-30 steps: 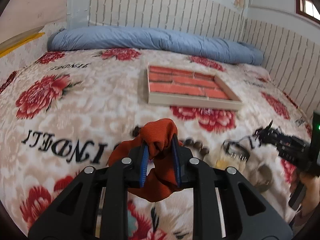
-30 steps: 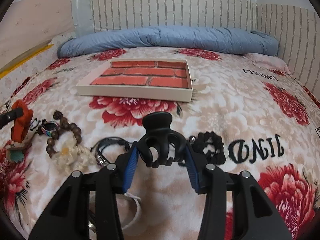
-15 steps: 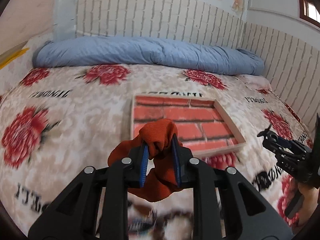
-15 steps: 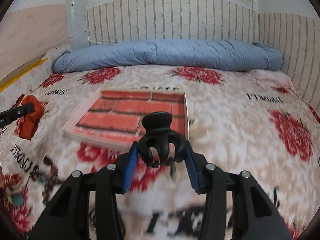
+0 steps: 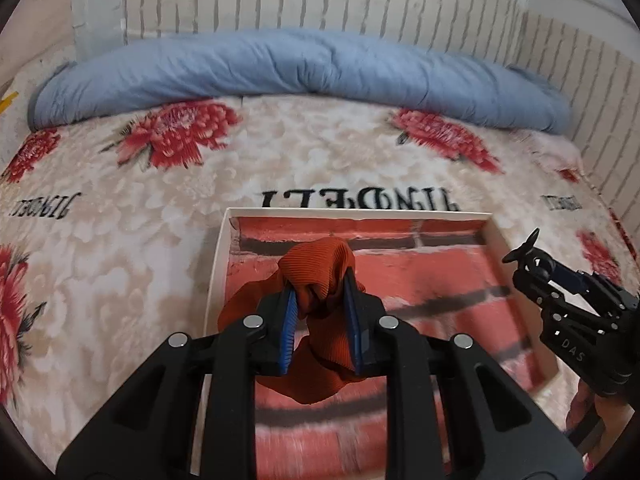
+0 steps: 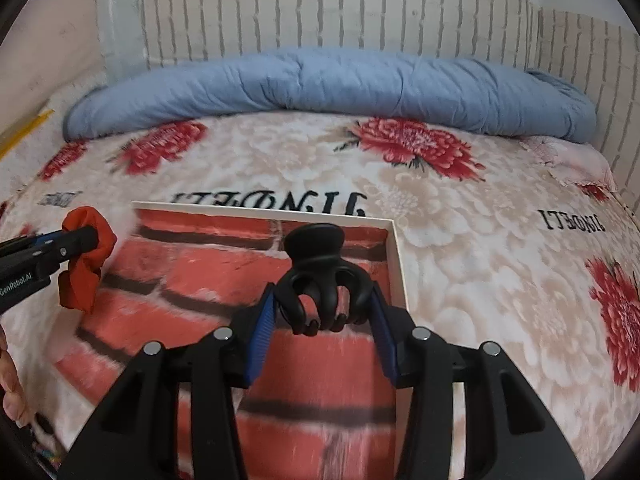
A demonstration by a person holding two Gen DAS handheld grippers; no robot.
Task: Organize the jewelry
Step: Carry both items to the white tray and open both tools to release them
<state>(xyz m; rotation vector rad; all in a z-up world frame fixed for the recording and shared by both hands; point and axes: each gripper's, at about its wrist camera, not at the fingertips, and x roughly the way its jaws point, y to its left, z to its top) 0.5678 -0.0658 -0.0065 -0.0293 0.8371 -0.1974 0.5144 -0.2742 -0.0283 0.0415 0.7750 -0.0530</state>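
Left wrist: your left gripper clamps the orange scrunchie above the tray near its left edge, likely ready to drop.

Right wrist: your right gripper pinches the black claw clip over the right side. The brick-print floor shows nothing inside yet.

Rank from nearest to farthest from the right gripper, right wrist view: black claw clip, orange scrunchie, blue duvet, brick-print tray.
1. black claw clip: clamped in the right gripper.
2. brick-print tray: directly below and ahead, on the bed.
3. orange scrunchie: far left, held by the left gripper over the tray's left edge.
4. blue duvet: rolled along the wall, at the back.
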